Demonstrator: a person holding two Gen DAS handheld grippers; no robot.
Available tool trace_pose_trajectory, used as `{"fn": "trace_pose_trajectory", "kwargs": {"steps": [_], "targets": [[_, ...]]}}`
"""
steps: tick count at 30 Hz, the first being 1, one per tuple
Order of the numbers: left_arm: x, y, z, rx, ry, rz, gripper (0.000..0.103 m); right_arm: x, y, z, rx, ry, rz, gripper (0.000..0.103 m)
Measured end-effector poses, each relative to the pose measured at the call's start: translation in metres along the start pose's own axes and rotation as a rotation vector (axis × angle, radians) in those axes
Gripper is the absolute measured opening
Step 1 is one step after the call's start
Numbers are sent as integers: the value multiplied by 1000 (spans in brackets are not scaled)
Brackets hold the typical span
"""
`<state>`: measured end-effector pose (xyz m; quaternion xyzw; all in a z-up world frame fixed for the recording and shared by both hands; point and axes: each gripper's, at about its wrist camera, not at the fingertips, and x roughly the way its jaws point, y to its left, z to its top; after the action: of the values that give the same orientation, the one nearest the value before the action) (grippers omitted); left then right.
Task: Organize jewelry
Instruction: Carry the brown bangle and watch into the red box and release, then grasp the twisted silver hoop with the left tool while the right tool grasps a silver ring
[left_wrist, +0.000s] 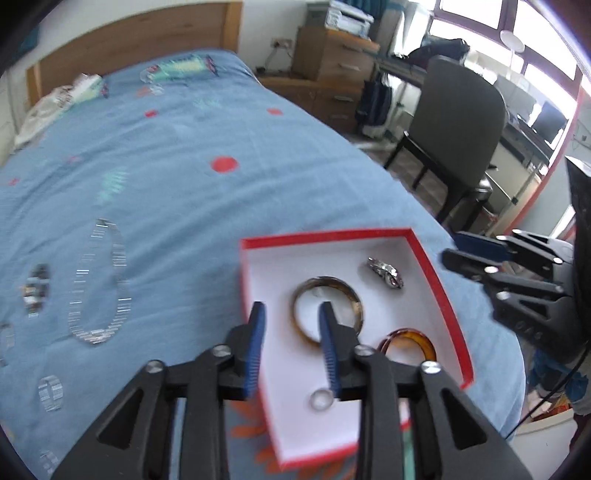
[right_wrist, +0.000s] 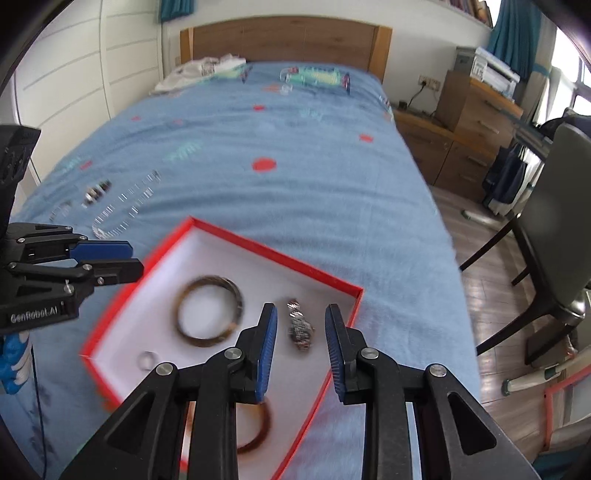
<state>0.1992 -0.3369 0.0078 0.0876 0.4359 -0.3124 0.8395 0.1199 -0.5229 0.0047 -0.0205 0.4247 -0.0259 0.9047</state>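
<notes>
With both grippers' jaws held open and empty, the silver necklace (left_wrist: 99, 284) could be snagged on the bed (left_wrist: 207, 206) cover.

Blue bed (right_wrist: 314, 192) bears red box (right_wrist: 258, 251), necklace (left_wrist: 99, 284).

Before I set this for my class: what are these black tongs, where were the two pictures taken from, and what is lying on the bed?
Each pair of tongs is a hand-held gripper with a camera looking along its blue-tipped fingers. One picture comes from the left gripper, the other from the right gripper; each also shows the other at its edge. Both are open and hold nothing. On the blue bedspread sits a red box holding two brown bangles, one larger, one nearer the corner, a small ring and a silver watch. A silver chain and smaller pieces lie outside.
</notes>
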Motion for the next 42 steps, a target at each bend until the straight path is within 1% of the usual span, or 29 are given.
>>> {"fn": "trace_pose_trajectory", "kwargs": {"steps": [1, 3, 5, 9, 12, 16, 20, 22, 26, 30, 33, 38, 42], "targets": [[-11, 4, -1, -3, -11, 12, 40, -12, 4, 2, 1, -16, 2, 29], [-43, 17, -6, -8, -40, 47, 42, -39, 16, 6, 2, -49, 5, 33], [-78, 33, -16, -15, -62, 92, 43, -65, 30, 10, -1, -80, 11, 34], [-142, 66, -41, -46, -110, 165, 43, -113, 63, 12, -15, -134, 24, 37], [-194, 96, -70, -77, -150, 216, 43, -143, 88, 10, -24, -166, 36, 38], [-245, 129, -102, -101, -178, 281, 43, -176, 120, 6, -33, -204, 63, 38], [-295, 166, -134, -157, -196, 348, 45, -200, 153, 3, -47, -233, 94, 40], [-317, 181, -144, -182, -218, 380, 46, -210, 169, 2, -55, -246, 110, 43], [-347, 204, -160, -214, -247, 419, 50, -222, 195, 0, -74, -262, 129, 44], [-355, 220, -172, -246, -256, 422, 50, -222, 217, -1, -86, -264, 155, 44], [-343, 227, -182, -274, -243, 410, 50, -212, 229, -1, -85, -251, 179, 44], [-297, 234, -199, -298, -189, 398, 51, -172, 248, -5, -77, -202, 225, 44], [-252, 243, -216, -345, -148, 386, 51, -134, 261, -11, -64, -153, 257, 44]]}}
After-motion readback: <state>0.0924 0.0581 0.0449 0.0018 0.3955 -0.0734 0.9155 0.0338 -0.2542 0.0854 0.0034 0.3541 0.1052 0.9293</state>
